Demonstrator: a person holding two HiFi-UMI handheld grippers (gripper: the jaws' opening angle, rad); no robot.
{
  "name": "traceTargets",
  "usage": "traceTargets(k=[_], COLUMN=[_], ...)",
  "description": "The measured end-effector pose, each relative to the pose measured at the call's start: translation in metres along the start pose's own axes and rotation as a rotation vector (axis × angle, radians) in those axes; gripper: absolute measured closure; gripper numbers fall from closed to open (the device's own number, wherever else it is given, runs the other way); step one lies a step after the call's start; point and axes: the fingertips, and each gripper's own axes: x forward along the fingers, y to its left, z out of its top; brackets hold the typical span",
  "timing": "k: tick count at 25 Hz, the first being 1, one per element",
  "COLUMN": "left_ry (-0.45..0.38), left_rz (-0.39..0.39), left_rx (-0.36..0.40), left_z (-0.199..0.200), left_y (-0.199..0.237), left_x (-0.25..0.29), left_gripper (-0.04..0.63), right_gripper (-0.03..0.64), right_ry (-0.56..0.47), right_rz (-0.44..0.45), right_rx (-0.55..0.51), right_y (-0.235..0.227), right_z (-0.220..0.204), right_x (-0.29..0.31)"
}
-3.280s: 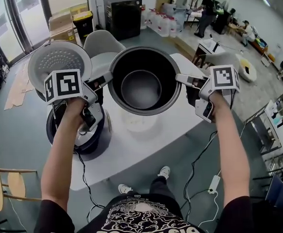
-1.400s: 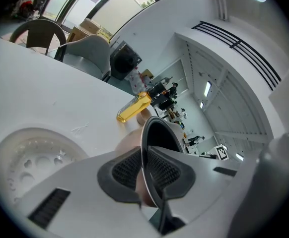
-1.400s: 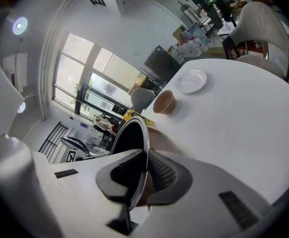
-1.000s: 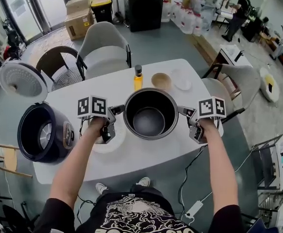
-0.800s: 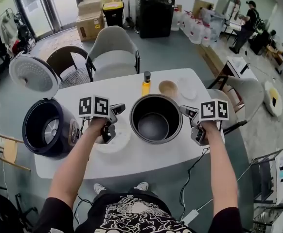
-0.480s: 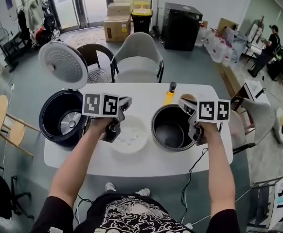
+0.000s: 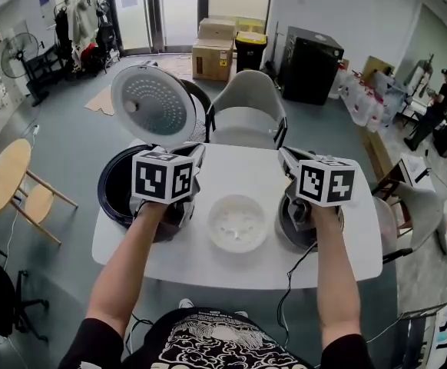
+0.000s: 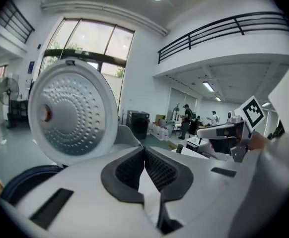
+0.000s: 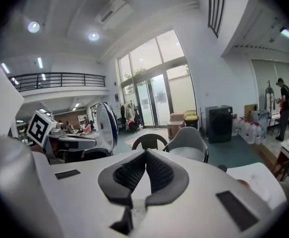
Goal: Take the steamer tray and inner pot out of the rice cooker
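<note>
Jaws on both grippers are clenched on nothing. We see the left gripper [image 7: 195,154] and right gripper [image 7: 286,157] raised over the table [image 7: 231,271]. The steamer tray [image 7: 239,223] sits mid-table. The inner pot [image 7: 283,227] is just right of it, under the right gripper. The rice cooker [image 7: 116,187] is at the left, lid [image 7: 154,106] up.
</note>
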Motion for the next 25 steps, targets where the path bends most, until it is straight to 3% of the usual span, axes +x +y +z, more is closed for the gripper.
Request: traceTargets(k=[6,12,25], left_ry=[-0.063,-0.099,-0.102], left_rz=[0.065,0.076,0.074], left_rx=[0.081,0.141,0.132], left_z=[0.009,0.011,0.013], left_y=[0.038,0.037,0.029], left_x=[-0.041,-0.052,-0.044], left_gripper=[0.581,0.581,0.582], right_gripper=[0.603,0.604,0.604], right_ry=[-0.087,-0.155,-0.188], right_rz=[-0.080,-0.114,-0.154], right_rx=[-0.073,-0.085,-0.114], right_y=[0.044,0.056,0.043], right_z=[0.010,0.014,0.014], right_x=[0.005,-0.007,-0.019])
